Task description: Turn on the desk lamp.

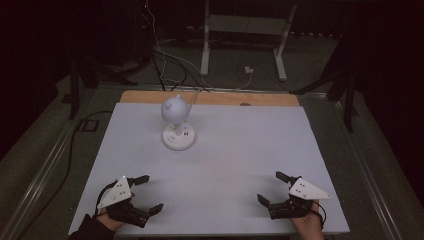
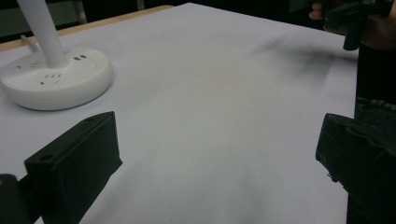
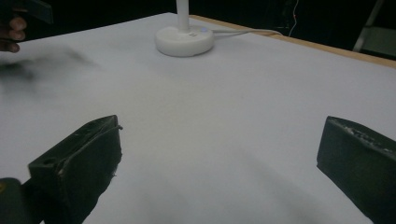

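A white desk lamp [image 1: 176, 122] with a round head and a round base with sockets stands at the back middle of the white table [image 1: 235, 150]. Its base [image 2: 56, 77] lies far left in the left gripper view and at top centre as the base [image 3: 184, 41] in the right gripper view. My left gripper [image 1: 151, 192] rests open near the front left corner, nothing between its jaws. At the front right my right gripper [image 1: 270, 187] is also open and empty. Both point inward over bare table.
A wooden strip [image 1: 210, 98] runs along the table's far edge. The lamp's white cable [image 3: 247, 32] trails off the back. Dark floor with cables and a white stand frame [image 1: 245, 40] lies beyond. The other hand [image 2: 359, 23] shows at top right in the left gripper view.
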Demonstrator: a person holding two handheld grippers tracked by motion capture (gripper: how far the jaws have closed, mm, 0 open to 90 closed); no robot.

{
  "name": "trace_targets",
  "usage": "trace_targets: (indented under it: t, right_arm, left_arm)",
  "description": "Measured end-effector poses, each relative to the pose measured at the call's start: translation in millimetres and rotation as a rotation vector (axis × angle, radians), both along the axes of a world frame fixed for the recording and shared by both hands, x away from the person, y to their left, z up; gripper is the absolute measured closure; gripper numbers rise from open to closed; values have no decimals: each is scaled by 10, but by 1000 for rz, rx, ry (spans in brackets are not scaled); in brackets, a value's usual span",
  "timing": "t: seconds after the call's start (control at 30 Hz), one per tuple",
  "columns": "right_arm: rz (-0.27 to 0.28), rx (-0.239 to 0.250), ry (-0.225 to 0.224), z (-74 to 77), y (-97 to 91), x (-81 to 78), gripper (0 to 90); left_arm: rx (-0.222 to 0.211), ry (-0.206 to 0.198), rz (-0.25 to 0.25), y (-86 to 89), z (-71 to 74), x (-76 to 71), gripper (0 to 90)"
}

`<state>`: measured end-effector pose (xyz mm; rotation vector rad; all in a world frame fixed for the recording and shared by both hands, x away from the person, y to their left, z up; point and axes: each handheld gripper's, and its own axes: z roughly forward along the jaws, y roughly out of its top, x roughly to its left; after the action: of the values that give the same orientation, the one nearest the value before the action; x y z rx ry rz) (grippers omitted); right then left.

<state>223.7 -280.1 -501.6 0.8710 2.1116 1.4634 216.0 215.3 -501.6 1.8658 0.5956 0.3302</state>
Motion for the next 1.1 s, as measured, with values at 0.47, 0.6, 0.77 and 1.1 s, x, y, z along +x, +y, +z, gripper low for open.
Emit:
trace_targets:
  t: [0.47,0.6,0.77,1.1]
  right_arm:
    - [7,6,-20,19,25,-3,0]
    - [13,-2,-20,13,38,-2,0]
    - [7,-1,-33,32,42,-14,0]
    - [1,0,-49,46,54,-33,0]
  left_arm:
    - [26,7,-12,-23,26,-31,3]
    - [26,9,-16,-21,32,-23,3]
    - [30,11,-19,-29,52,-19,3]
    - [32,13,-31,-69,137,-11,3]
